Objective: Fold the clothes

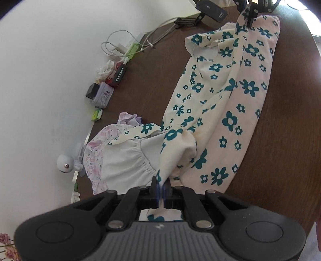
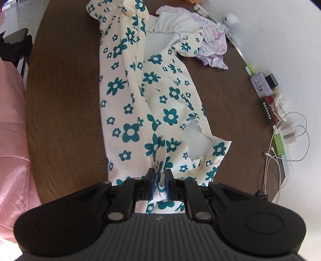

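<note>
In the left wrist view, the left gripper (image 1: 160,187) had its jaws clamped on a pinch of cream fabric at the waistband end of the floral trousers (image 1: 236,96), whose white lining showed just to the left of the grip. From there the cream trousers with teal flowers stretched away across the dark brown wooden table (image 1: 280,160) towards the far end, where the right gripper (image 1: 250,18) pinched the leg cuffs. Left of the waistband lay a pink-and-lilac floral garment (image 1: 94,158), partly under the trousers. Beyond it, along the white wall, sat a small lilac tin (image 1: 103,94), a black box (image 1: 119,73), a green charger (image 1: 132,50) and white cables (image 1: 120,38).

In the right wrist view, the right gripper (image 2: 159,180) was closed on bunched cuff fabric of the floral trousers (image 2: 130,96), which ran from the near edge to the far end of the table (image 2: 60,100). One leg opening gaped just right of the grip. At the far right the pink-and-lilac floral garment (image 2: 212,42) touched the waistband.
</note>
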Demonstrator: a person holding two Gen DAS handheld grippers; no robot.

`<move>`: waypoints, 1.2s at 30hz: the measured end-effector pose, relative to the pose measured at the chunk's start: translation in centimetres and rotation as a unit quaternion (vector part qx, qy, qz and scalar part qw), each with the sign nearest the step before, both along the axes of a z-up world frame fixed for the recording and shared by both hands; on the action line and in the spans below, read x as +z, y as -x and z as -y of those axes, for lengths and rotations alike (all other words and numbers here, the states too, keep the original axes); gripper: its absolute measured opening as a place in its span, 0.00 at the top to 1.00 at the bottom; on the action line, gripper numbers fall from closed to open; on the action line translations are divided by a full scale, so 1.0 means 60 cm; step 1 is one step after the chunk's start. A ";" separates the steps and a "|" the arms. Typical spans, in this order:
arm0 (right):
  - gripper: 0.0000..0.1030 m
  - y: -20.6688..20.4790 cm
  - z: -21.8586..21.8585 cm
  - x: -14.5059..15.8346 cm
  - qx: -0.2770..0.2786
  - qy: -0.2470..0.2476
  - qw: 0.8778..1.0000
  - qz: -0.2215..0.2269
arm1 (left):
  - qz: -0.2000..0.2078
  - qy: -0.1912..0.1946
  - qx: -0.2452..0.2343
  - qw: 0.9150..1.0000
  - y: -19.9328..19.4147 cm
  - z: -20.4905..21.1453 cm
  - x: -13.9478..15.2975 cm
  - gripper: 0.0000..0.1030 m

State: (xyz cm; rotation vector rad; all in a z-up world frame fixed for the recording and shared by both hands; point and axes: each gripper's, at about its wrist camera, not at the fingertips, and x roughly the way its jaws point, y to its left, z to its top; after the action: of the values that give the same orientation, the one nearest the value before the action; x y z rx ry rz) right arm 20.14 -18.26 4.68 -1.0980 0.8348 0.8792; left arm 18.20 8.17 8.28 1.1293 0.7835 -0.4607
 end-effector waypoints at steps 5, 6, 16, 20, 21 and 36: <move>0.90 -0.063 -0.011 -0.043 -0.015 0.006 0.999 -0.038 | -0.077 0.001 -0.001 0.997 -0.066 0.002 -0.062 0.89; 0.89 -0.069 -0.009 -0.048 -0.017 0.003 0.999 -0.044 | -0.084 0.006 0.000 0.996 -0.069 -0.001 -0.070 0.88; 0.36 -0.101 0.059 -0.030 -0.096 -0.126 0.986 -0.045 | -0.049 0.104 0.051 0.992 -0.075 -0.037 -0.056 0.48; 0.24 -0.076 0.143 0.000 -0.179 -0.246 0.952 -0.040 | -0.018 0.234 0.116 0.965 -0.057 -0.069 -0.010 0.30; 0.24 -0.063 0.164 0.004 -0.200 -0.273 0.940 -0.037 | -0.016 0.268 0.126 0.955 -0.048 -0.075 0.001 0.30; 0.71 0.037 0.181 -0.101 -0.266 -0.360 0.893 -0.044 | -0.086 0.332 0.088 0.935 -0.016 0.069 -0.123 0.68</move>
State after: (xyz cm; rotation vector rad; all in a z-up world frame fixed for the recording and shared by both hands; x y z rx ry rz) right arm 17.93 -29.10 -1.35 -0.1568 0.7351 0.6765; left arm 19.18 4.01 0.90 0.3884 0.7870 -0.6176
